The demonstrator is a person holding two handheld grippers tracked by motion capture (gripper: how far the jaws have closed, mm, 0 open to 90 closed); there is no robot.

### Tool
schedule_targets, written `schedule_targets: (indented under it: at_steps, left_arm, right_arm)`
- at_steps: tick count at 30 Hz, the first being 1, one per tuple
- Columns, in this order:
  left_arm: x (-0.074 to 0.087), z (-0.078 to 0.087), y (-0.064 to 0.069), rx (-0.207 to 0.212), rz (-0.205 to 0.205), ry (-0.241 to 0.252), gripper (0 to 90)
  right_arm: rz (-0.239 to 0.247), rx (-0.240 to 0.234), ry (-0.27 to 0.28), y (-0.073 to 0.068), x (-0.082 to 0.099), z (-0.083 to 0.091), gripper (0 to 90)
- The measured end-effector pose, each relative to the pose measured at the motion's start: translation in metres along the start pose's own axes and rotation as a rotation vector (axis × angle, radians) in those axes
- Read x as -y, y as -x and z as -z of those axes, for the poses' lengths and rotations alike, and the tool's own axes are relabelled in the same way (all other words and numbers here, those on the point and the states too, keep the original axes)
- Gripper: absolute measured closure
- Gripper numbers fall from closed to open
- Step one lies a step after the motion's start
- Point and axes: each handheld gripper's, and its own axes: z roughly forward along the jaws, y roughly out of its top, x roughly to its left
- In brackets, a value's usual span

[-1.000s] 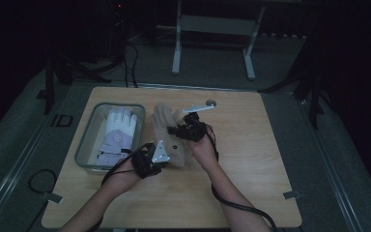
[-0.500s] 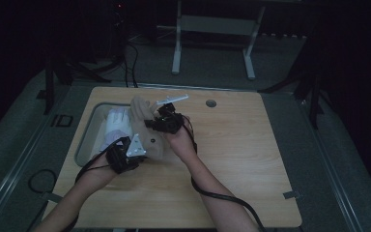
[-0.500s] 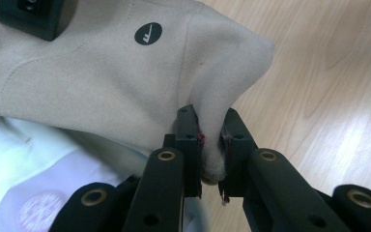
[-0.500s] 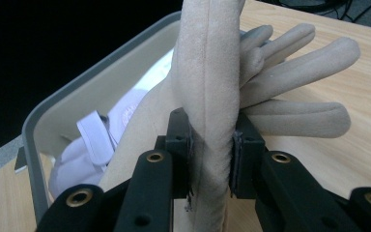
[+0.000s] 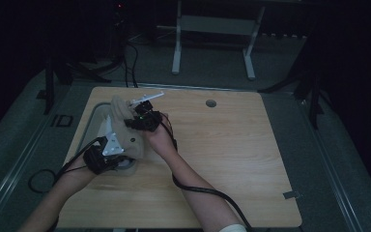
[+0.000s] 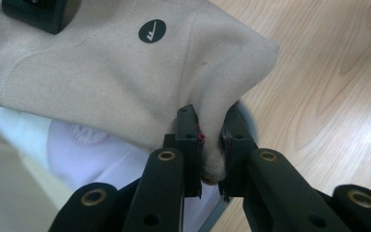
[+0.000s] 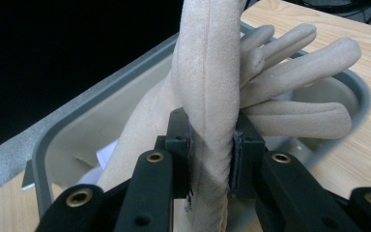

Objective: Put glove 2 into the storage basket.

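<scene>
A beige glove [image 5: 125, 126] hangs between both grippers above the grey tray [image 5: 92, 121] at the table's left. My left gripper [image 6: 211, 151] is shut on a pinched corner of the beige glove [image 6: 111, 77] near its cuff, which bears a round dark logo [image 6: 151, 31]. My right gripper [image 7: 211, 154] is shut on the glove's edge [image 7: 207, 82], with the glove's fingers [image 7: 294, 53] pointing away over the tray [image 7: 63, 133]. In the high view the left gripper [image 5: 107, 150] sits nearer the person, the right gripper [image 5: 142, 116] farther. A white glove [image 6: 82, 145] lies in the tray below.
The wooden table [image 5: 232, 145] has a round cable hole [image 5: 211, 103] at the back. Black cables trail from both grippers along the forearms. A grey floor and a metal desk frame [image 5: 212, 38] lie beyond the table.
Both grippers have carried the beige glove leftward from the table's middle to above the tray. The white glove in the tray is now mostly covered in the high view.
</scene>
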Motion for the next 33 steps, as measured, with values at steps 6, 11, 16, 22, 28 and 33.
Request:
schedule_targets:
  at_steps: [6,11,16,22,28,33]
  left_arm:
    - [0.016,0.009,-0.011,-0.022,0.029,-0.016,82.2]
    - [0.026,0.010,-0.018,-0.033,0.053,-0.024,82.1]
    - [0.033,0.003,-0.023,-0.021,0.073,-0.038,82.1]
    - [0.034,-0.009,-0.021,-0.005,0.079,-0.050,81.8]
    - [0.035,-0.018,-0.021,0.011,0.085,-0.068,81.5]
    - [0.036,-0.020,-0.022,0.020,0.093,-0.055,81.0]
  right_arm:
    - [0.029,-0.012,-0.012,-0.012,-0.010,-0.022,74.2]
    - [0.011,-0.025,-0.026,-0.012,-0.012,-0.036,74.2]
    - [0.000,-0.035,-0.045,-0.008,-0.009,-0.051,74.0]
    - [-0.003,-0.018,-0.072,0.000,0.000,-0.059,73.3]
    - [0.007,-0.009,-0.079,0.003,0.007,-0.061,72.0]
    - [0.027,-0.012,-0.071,0.005,0.008,-0.059,65.5]
